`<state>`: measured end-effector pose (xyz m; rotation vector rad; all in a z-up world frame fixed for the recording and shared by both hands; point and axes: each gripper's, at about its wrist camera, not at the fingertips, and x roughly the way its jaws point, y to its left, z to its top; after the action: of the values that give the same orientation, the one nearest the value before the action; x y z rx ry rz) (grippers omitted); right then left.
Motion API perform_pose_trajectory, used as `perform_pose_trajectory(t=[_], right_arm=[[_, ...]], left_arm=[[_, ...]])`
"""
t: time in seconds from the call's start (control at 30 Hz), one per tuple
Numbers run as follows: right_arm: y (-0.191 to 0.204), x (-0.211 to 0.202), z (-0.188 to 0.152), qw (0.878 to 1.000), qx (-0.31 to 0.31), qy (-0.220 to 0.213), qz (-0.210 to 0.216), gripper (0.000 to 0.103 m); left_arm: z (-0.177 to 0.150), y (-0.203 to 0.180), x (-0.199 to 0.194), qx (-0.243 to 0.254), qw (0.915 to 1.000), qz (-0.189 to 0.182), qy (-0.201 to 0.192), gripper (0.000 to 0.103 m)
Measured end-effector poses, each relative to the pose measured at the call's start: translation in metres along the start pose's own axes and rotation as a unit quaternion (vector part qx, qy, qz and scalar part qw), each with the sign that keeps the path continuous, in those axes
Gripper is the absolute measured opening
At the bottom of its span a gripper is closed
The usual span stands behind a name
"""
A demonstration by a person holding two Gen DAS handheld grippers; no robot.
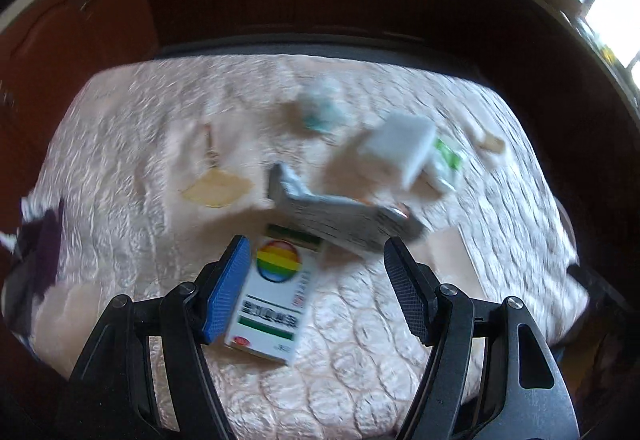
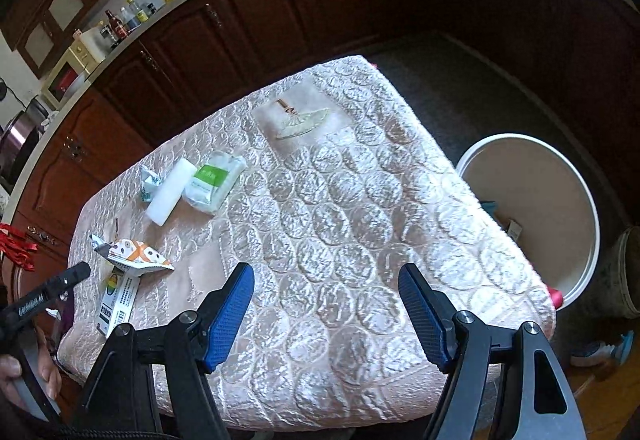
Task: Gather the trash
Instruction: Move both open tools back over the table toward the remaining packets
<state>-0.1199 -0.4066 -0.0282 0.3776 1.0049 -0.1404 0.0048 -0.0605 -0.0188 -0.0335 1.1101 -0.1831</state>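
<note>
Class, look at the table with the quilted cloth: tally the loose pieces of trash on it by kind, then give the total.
Printed cartons: 1, the rainbow-logo box
Snack wrappers: 1, the crumpled wrapper
White blocks: 1, the white block
Tissue packs: 1, the green-label pack
Small crumpled wrappers: 1, the teal-and-white scrap
Total: 5

White rainbow-logo carton (image 1: 269, 296) lies flat under a crumpled snack wrapper (image 1: 340, 214), near a white bin (image 2: 532, 208)
</note>
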Motion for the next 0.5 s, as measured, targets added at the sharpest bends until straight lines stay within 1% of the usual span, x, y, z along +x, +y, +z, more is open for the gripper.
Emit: perform_pose_trajectory(t=[0.07,0.17,0.27,0.33,0.37,0.4,0.47,0.5], right_arm=[[0.003,0.002,-0.001,1.000,-0.003,0.004,0.002,0.072],[0.006,0.003,-0.002,1.000,-0.009,0.007,0.004,0.072],[0.004,0.002,-0.002,1.000,-0.007,0.006,-0.001,0.072],[0.001,0.002,0.000,1.000,-0.002,0.006,-0.003,0.073],[-0.002,0.003,0.001,1.000,0.002,0.008,-0.005,0.073],[-0.003,0.003,0.002,1.000,0.004,0.009,-0.006,0.073],[-0.004,0.004,0.002,1.000,0.006,0.010,-0.007,0.073],[-0.003,0.003,0.002,1.000,0.004,0.010,-0.008,0.073]], left_arm=[[0.003,0.008,0.007,-0.012,0.9998,0.007,0.011,0.068],[0.008,0.017,0.025,-0.024,0.9988,0.031,0.030,0.068],[0.019,0.024,0.043,-0.025,0.9982,0.044,0.032,0.068],[0.030,0.020,0.055,-0.007,0.9990,0.032,0.030,0.068],[0.034,0.013,0.062,0.007,0.9990,0.022,0.038,0.068],[0.040,0.007,0.070,0.015,0.9990,0.009,0.042,0.068],[0.050,-0.006,0.079,0.022,0.9991,-0.019,0.032,0.068],[0.054,-0.014,0.082,0.031,0.9985,-0.028,0.034,0.068]])
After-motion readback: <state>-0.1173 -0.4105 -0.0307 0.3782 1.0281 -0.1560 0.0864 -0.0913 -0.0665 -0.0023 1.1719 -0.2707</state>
